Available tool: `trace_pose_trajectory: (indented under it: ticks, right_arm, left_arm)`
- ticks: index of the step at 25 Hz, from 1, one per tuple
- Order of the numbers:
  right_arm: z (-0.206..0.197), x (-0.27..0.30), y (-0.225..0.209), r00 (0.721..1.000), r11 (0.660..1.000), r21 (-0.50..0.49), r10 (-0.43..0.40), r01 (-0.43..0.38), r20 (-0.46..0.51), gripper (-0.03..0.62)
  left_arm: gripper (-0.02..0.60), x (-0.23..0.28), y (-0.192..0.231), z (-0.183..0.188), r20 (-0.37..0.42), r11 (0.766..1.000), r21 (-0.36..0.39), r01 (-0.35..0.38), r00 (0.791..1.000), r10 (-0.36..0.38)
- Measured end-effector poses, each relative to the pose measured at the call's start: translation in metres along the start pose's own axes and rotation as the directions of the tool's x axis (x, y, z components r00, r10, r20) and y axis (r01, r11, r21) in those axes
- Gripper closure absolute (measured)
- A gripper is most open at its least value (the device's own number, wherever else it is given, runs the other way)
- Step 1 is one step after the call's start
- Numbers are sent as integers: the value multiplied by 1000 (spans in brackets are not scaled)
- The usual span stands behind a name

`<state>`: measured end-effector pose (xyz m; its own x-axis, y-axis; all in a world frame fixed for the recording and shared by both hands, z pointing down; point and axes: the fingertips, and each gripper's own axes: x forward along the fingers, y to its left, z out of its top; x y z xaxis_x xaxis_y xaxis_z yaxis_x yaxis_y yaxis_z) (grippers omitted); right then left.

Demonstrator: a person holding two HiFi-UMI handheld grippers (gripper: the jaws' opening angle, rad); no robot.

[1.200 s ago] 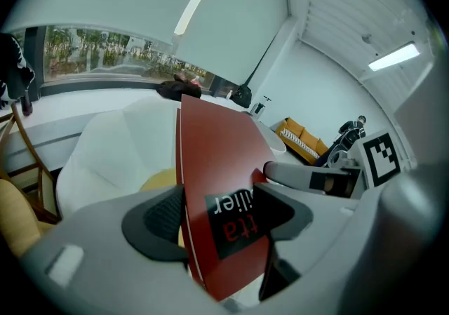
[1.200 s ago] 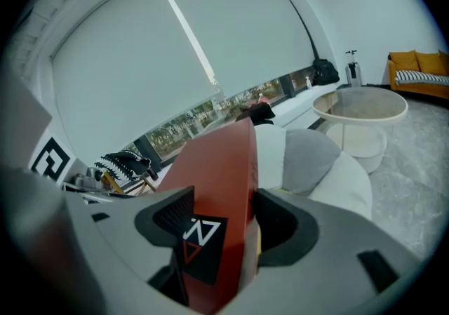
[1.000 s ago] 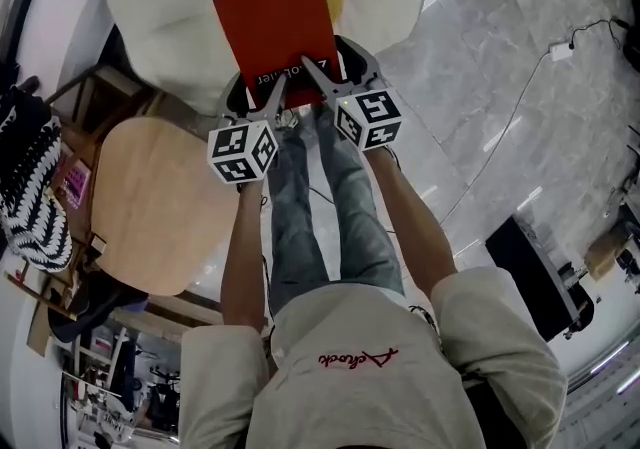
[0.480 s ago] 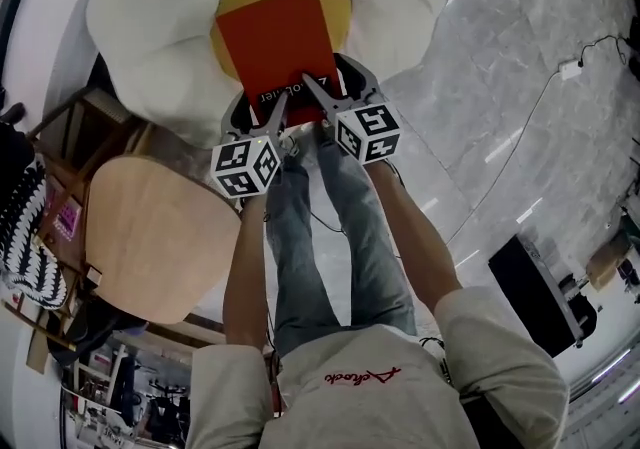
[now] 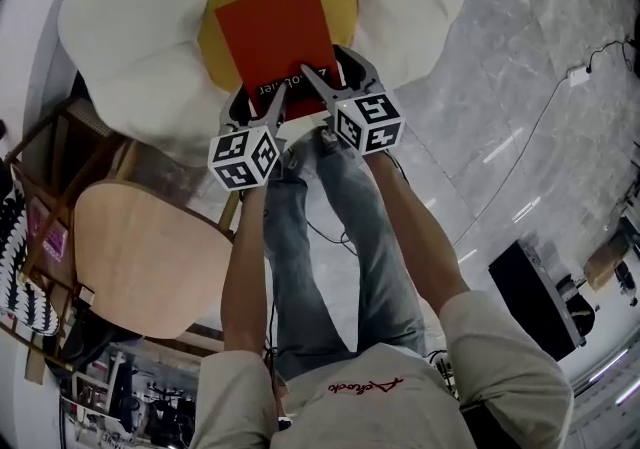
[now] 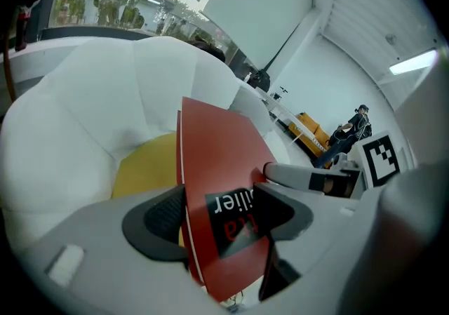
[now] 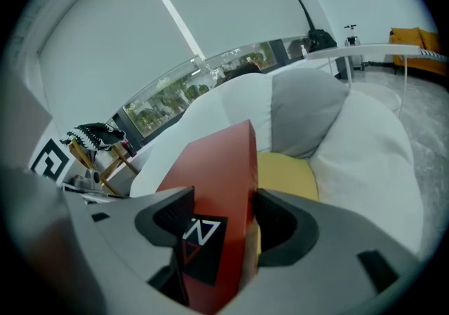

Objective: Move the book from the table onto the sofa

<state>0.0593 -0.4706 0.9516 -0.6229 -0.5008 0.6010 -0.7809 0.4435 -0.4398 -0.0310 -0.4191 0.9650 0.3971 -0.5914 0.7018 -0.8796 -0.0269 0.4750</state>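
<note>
A red book (image 5: pixel 272 37) with a black label hangs flat over the yellow middle of a flower-shaped white sofa (image 5: pixel 120 47). Both grippers grip its near edge. My left gripper (image 5: pixel 277 95) is shut on the near left part, and in the left gripper view the red book (image 6: pixel 217 180) is pinched between the jaws. My right gripper (image 5: pixel 312 79) is shut on the near right part; the right gripper view has the red book (image 7: pixel 217 187) held edge-on between its pads, above the yellow cushion (image 7: pixel 284 173).
A round wooden table (image 5: pixel 140 257) stands to my lower left, with a dark wooden frame (image 5: pixel 50 157) beside it. A grey pillow (image 7: pixel 309 110) leans at the sofa's back. A white cable (image 5: pixel 530 117) runs over the marble floor on the right.
Both grippers have carried the book forward, away from the wooden table. It now hangs over the sofa's yellow middle instead of its near edge.
</note>
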Motion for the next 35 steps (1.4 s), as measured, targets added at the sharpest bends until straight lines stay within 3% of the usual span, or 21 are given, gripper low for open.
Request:
trace_pose_trajectory:
  ticks: [13, 35]
  right_arm:
    - [-52, 56, -36, 997, 1000, 15, 0, 1, -75, 309]
    - [-70, 84, -51, 994, 999, -32, -17, 14, -111, 309]
  left_arm:
    - [287, 59, 42, -37, -60, 1000, -15, -22, 998, 22]
    - [287, 92, 62, -51, -85, 998, -38, -45, 995, 41]
